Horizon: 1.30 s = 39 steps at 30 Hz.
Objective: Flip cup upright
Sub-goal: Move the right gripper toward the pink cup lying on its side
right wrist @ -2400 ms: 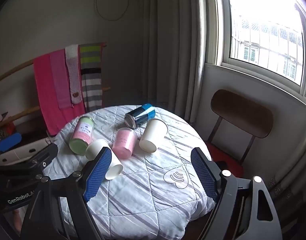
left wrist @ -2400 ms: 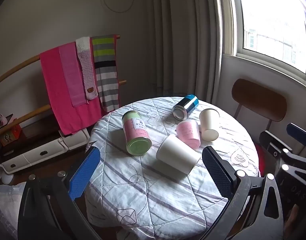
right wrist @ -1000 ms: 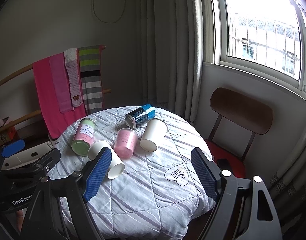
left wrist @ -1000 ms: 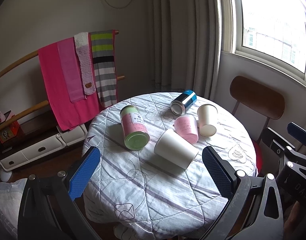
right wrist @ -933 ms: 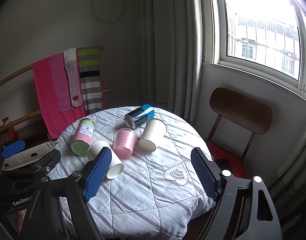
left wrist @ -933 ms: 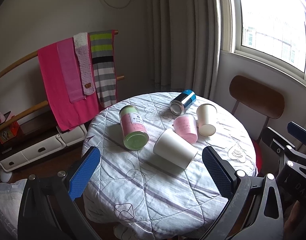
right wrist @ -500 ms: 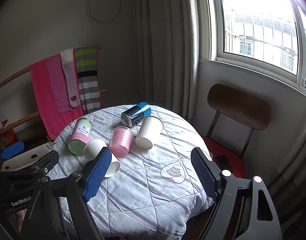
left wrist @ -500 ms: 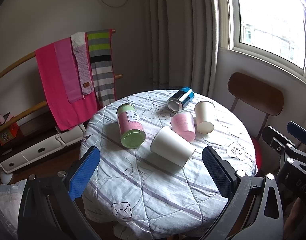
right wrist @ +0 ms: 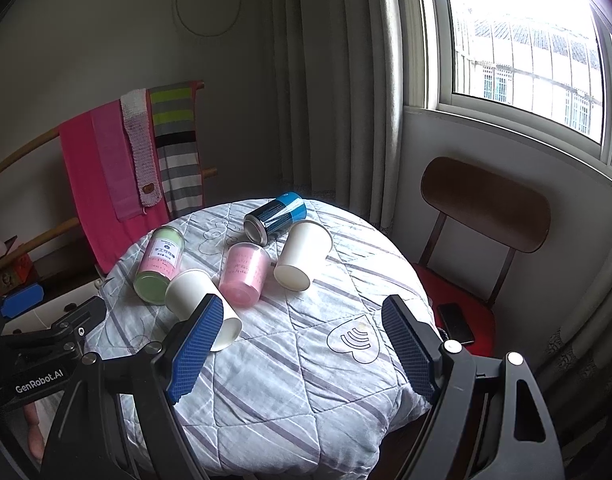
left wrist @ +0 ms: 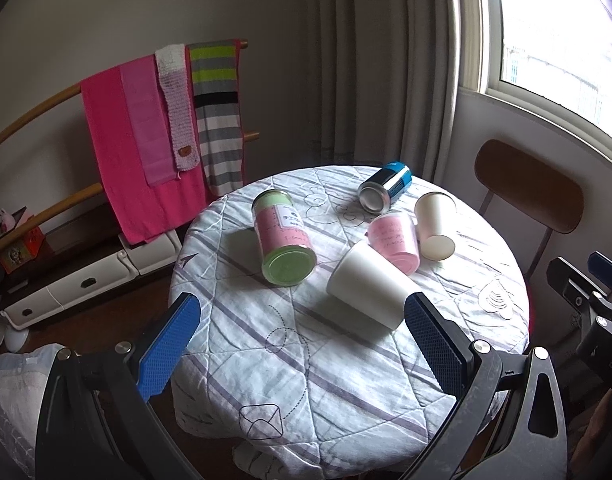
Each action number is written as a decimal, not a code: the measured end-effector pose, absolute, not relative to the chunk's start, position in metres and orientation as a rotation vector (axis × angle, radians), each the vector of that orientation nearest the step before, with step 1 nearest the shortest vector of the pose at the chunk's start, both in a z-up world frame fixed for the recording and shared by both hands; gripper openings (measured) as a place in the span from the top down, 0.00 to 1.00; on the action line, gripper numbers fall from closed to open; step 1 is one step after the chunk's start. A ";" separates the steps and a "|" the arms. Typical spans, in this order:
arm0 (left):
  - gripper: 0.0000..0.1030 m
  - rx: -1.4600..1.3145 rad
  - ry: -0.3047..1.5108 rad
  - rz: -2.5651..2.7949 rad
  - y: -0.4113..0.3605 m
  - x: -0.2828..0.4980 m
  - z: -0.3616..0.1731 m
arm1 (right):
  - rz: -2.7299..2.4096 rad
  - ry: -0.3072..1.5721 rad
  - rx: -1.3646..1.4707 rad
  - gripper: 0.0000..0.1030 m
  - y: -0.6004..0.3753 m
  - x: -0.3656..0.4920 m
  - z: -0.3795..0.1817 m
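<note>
Lying on their sides on a round table (left wrist: 346, 380) covered by a quilted striped cloth are five containers. Nearest the front edge is a white cup (left wrist: 368, 290), mouth towards the right edge. Just behind it lies a pink cup (left wrist: 394, 240), touching a second white cup (left wrist: 434, 224) towards the right edge. A blue can (left wrist: 386, 192) lies near the back edge, and a green-lidded jar (left wrist: 284, 238) lies left of centre. The left gripper (left wrist: 302, 340) hangs over the front edge, jaws wide apart and holding nothing, the near white cup just beside its right pad. The right gripper (right wrist: 302, 344) hangs likewise, wide apart and empty. A chair (right wrist: 486, 208) stands beyond the right edge.
</note>
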<state>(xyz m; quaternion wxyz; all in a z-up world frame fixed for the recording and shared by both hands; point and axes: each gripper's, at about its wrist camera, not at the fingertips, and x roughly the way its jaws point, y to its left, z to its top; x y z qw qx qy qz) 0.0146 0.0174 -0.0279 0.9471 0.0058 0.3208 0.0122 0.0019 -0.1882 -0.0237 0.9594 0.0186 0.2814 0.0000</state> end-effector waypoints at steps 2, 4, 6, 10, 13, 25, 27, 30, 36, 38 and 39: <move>0.00 -0.002 0.667 0.026 0.022 0.019 -0.030 | 0.003 0.580 0.037 0.20 -0.187 0.005 -0.026; 0.00 -0.005 0.672 0.030 0.025 0.022 -0.033 | 0.009 0.592 0.033 0.20 -0.186 0.009 -0.029; 0.00 0.000 0.681 0.034 0.026 0.027 -0.037 | 0.022 0.611 0.027 0.20 -0.183 0.015 -0.034; 0.00 -0.006 0.698 0.039 0.030 0.037 -0.044 | 0.057 0.673 0.027 0.20 -0.177 0.028 -0.051; 0.00 -0.002 0.713 0.052 0.032 0.045 -0.051 | 0.064 0.707 0.033 0.20 -0.173 0.036 -0.062; 0.00 0.012 0.774 0.021 0.029 0.068 -0.073 | 0.055 0.838 -0.030 0.20 -0.161 0.082 -0.111; 0.00 0.019 0.784 0.029 0.032 0.073 -0.076 | 0.071 0.871 -0.027 0.20 -0.154 0.089 -0.123; 0.00 0.008 0.793 0.050 0.040 0.078 -0.079 | 0.125 0.878 -0.021 0.20 -0.138 0.090 -0.127; 0.00 -0.008 0.786 0.098 0.058 0.080 -0.080 | 0.192 0.862 -0.050 0.20 -0.103 0.091 -0.125; 0.00 -0.019 0.787 0.108 0.065 0.080 -0.081 | 0.211 0.862 -0.057 0.20 -0.093 0.093 -0.126; 0.00 -0.023 0.789 0.110 0.067 0.081 -0.081 | 0.216 0.854 -0.057 0.20 -0.092 0.093 -0.126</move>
